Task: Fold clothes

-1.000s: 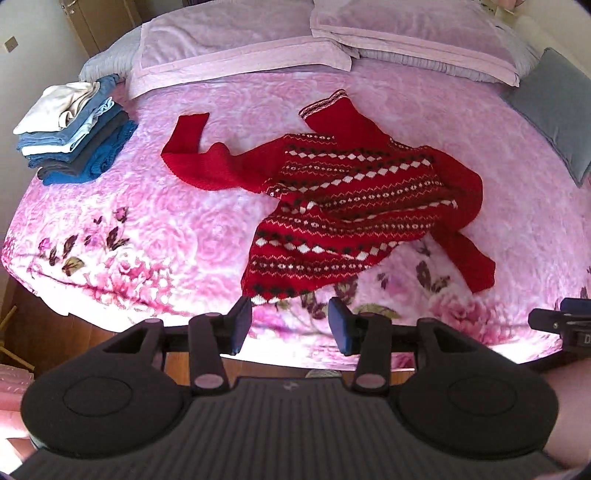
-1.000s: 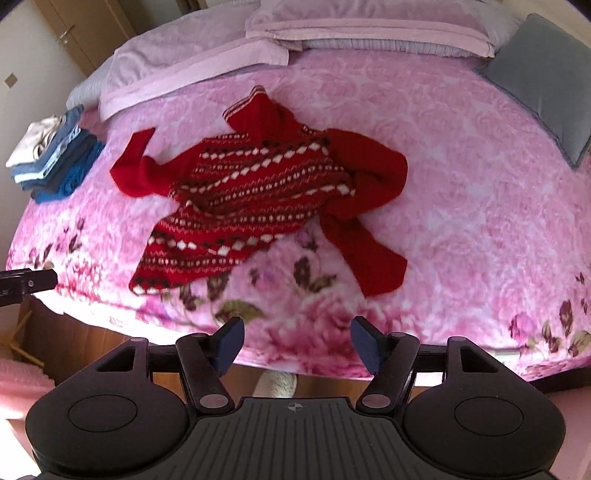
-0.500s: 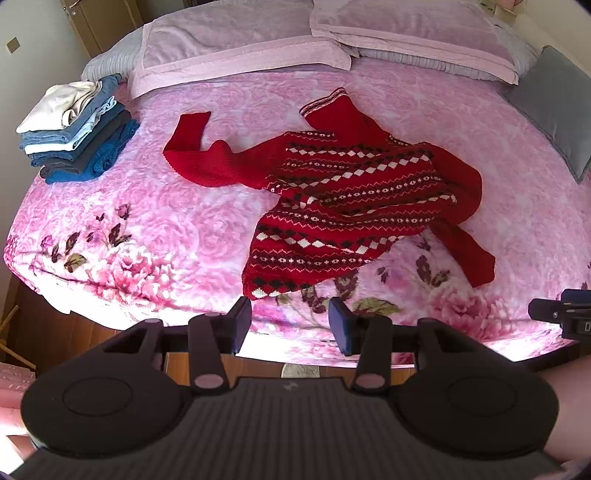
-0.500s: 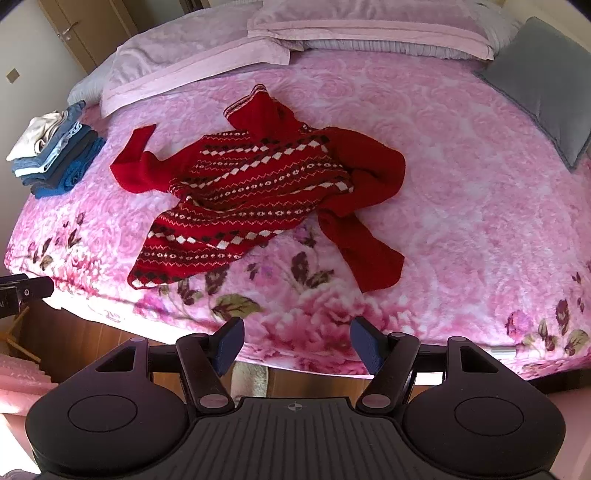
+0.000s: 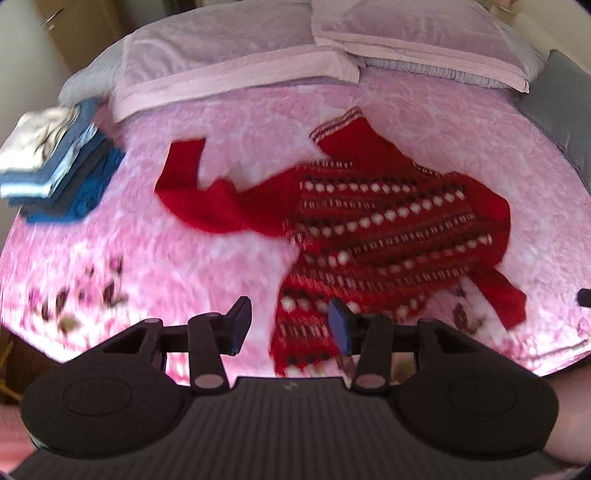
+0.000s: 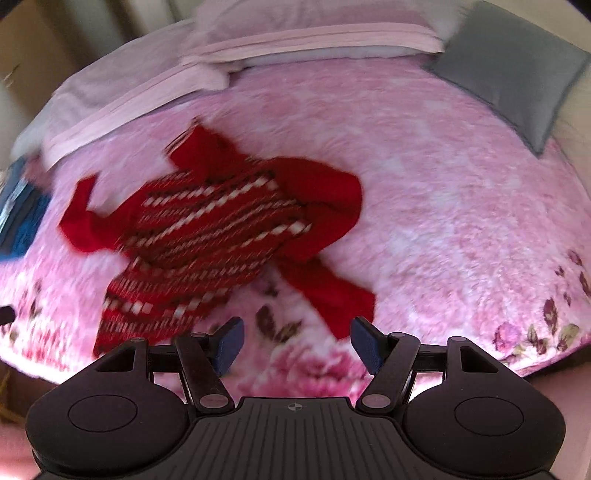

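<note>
Left wrist, red sweater (image 5: 373, 236) hem near, collar far

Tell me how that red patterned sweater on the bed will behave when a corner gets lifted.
The red sweater lies crumpled with sleeves bent, so it is probably floppy and will drape. The knit looks thick, so likely weighty enough to drag. On the plush pink blanket it may cling rather than slide.

Blurry frame. Red patterned sweater (image 6: 218, 236) crumpled on pink floral bed (image 6: 443, 229), at 10 o'clock from right gripper (image 6: 297, 345), fingers (image 6: 229, 345) spread, empty. Grey cushion (image 6: 517, 70) at 1 o'clock, pillows (image 6: 317, 33) at 12.
</note>
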A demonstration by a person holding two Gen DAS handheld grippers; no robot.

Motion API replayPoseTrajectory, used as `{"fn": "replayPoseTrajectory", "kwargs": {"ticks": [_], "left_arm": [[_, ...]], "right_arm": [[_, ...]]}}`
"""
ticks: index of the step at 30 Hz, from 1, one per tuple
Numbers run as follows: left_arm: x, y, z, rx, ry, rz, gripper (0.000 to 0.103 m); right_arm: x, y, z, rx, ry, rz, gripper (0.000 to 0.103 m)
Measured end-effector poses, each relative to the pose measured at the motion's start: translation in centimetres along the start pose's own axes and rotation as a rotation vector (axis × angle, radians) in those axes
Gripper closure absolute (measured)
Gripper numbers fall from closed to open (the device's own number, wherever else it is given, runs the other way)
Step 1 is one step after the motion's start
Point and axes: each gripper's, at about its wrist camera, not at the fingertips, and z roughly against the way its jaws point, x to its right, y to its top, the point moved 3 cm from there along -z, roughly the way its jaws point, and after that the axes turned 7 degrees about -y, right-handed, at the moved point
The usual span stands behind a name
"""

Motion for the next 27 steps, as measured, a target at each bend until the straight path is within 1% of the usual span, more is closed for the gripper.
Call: {"fn": "replayPoseTrajectory", "kwargs": {"ticks": [6,9,11,13,17,22,25,27], "left_arm": [[-2.0,6.3,-5.2,0.001,-0.058,-0.124,0.058],[-3.1,8.4,-8.5,-0.002,-0.099,-0.181,0.055],[-3.8,9.5,-10.9,-0.005,-0.120,-0.220,0.055],[-4.5,10.4,-13.7,-0.014,-0.124,-0.248,0.055],[-5.9,11.6,-18.6,-0.020,-0.165,-0.231,0.055],[-6.7,12.7,-24.0,-0.018,-0.222,-0.203,0.055],[-6.4,13.4,-26.6,-0.002,-0.256,-0.223,0.055],[-6.1,13.9,-28.4,0.008,-0.281,-0.249,0.055]], "right_arm": [[0.3,3.8,-2.3,0.036,-0.091,-0.131,0.036],[0.4,5.3,-3.8,0.046,-0.100,-0.180,0.036],[0.3,6.3,-5.2,0.058,-0.094,-0.178,0.036],[0.1,7.2,-6.7,0.068,-0.089,-0.165,0.036],[-0.1,9.2,-10.5,0.072,-0.101,-0.118,0.036],[1.4,12.1,-16.0,0.085,-0.095,-0.128,0.036],[3.0,14.4,-19.0,0.124,-0.066,-0.145,0.036],[3.7,15.9,-20.9,0.130,-0.042,-0.155,0.036]]}}
